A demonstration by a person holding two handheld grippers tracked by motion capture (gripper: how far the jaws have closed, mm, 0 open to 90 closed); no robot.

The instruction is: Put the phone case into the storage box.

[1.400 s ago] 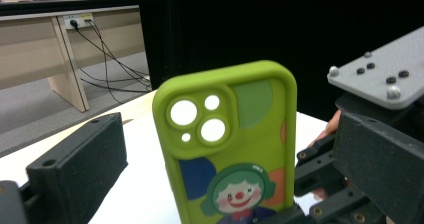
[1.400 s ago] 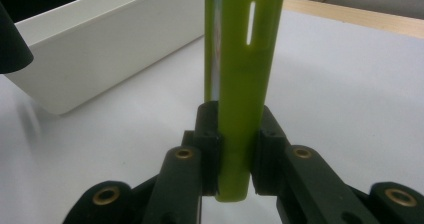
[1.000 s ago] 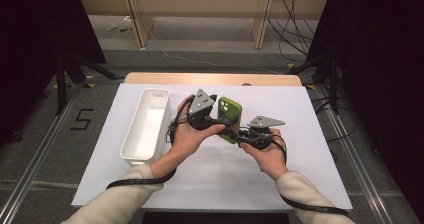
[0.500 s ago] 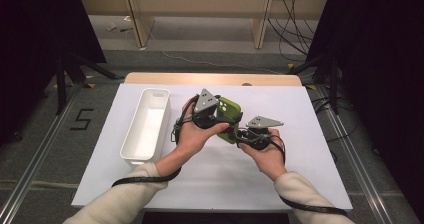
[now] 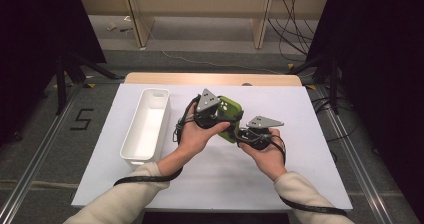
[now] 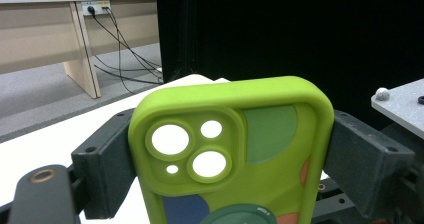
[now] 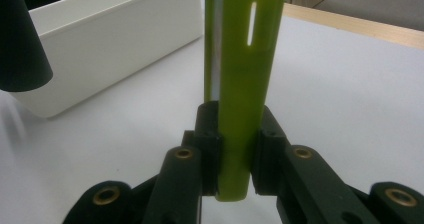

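We see a wooden table (image 5: 150, 77) at frame centre, its light edge showing along the top, covered by a white sheet (image 5: 310, 149). Directly on the sheet, left of centre, we find a long white tray (image 5: 131, 149), set lengthwise from near to far.

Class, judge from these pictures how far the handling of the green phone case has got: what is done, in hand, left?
Done: the phone case is off the table, clamped by its thin edge in the right gripper. In hand: the left gripper has just been closing its jaws across the case's width, and they now touch both sides. Left: probably the right lets go; the case may go to the white bin.
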